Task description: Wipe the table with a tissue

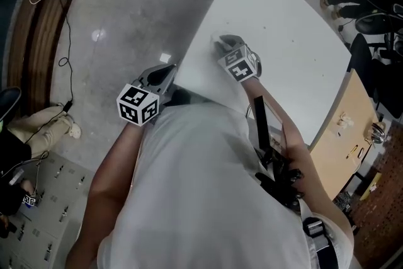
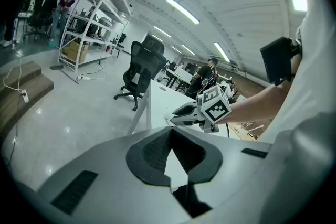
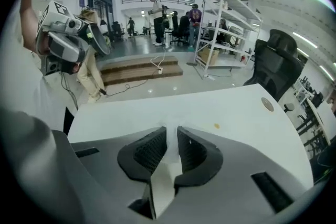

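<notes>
**White bunched paper tissue [image 3: 171,147] pinched thin, close to the edge of the wide white table [image 1: 283,41]**

Your right gripper [image 3: 171,131] has its jaws drawn almost together on the tissue. A thin fold sits between the pads and a small tuft pokes out past the tips. In the head view the tuft sits on the tabletop at about 11 o'clock from that gripper's marker cube, close to the table's left edge. Your left gripper [image 2: 170,131] hangs at about 8 o'clock from the right one, off the table and over the grey floor [image 1: 126,9]. Its jaw tips meet and I see nothing held in them.

What could go wrong from here:

- The hold looks slim. If you press hard and drag, the fold may pull out of the pads and stay behind on the table.
- So little paper shows past the tips that a steep angle would put the jaw ends on the surface, not the tissue. You would then scrape rather than wipe.
- The edge is close. A stroke toward 9 o'clock could carry the tissue off the tabletop.
- In the right gripper view a small orange speck [image 3: 216,125] lies at about 1 o'clock from the jaws, with the round cable hole [image 3: 268,105] further out at 2 o'clock. A short pass would likely miss the speck, and a long one could snag the tuft on the hole's rim.
- Your left gripper is just beside the table's edge, so swinging it inward could knock the edge.
</notes>
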{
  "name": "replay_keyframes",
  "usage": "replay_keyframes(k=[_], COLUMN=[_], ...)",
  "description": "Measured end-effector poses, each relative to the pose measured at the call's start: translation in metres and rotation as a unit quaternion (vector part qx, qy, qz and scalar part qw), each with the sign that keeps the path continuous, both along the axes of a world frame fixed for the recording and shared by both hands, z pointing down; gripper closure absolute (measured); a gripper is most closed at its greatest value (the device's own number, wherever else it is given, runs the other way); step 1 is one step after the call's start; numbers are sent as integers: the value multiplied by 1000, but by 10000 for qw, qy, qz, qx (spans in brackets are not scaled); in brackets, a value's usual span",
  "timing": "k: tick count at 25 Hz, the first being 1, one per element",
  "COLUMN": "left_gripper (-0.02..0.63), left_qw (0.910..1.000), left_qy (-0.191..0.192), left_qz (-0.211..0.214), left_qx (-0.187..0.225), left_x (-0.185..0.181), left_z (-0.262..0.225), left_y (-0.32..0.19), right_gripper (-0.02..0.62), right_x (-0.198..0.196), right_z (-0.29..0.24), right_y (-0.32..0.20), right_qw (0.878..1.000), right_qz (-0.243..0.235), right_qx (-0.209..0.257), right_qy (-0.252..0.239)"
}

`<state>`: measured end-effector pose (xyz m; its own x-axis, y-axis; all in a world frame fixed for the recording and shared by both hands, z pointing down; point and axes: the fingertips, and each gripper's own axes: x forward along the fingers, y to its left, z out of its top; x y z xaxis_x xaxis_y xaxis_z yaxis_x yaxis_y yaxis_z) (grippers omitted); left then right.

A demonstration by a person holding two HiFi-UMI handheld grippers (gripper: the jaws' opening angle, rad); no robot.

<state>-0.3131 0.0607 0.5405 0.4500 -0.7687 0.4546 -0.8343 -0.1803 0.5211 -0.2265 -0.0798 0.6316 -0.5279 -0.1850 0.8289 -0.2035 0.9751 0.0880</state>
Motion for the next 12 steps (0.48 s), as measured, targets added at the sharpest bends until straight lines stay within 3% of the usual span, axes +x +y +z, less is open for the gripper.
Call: replay_keyframes(k=[3, 6, 8, 10, 12], left_gripper=[598, 598, 598, 598, 598], left_qw=[10000, 10000, 10000, 10000, 10000], left_qy=[-5, -4, 18, 38, 34], left_qz=[23, 37, 30, 17, 7], left_qx=[-6, 23, 51, 65, 48], left_x=[-1, 2, 3, 1, -1], left_z=[1, 0, -2, -3, -1], left_y=[-1, -4, -7, -7, -6], right_gripper=[534, 534, 534, 532, 532], right_x=[-8, -3, 6, 11, 17], right_z=[1, -2, -6, -13, -20], right_y=[16, 43, 55, 45, 12], right_qw=[9980, 9886, 9840, 9858, 9895], right_qz=[-438, -876, -1138, -946, -217], right_qx=[-439, -1226, -1373, -1331, -1209], right_qy=[96, 36, -63, -390, -769])
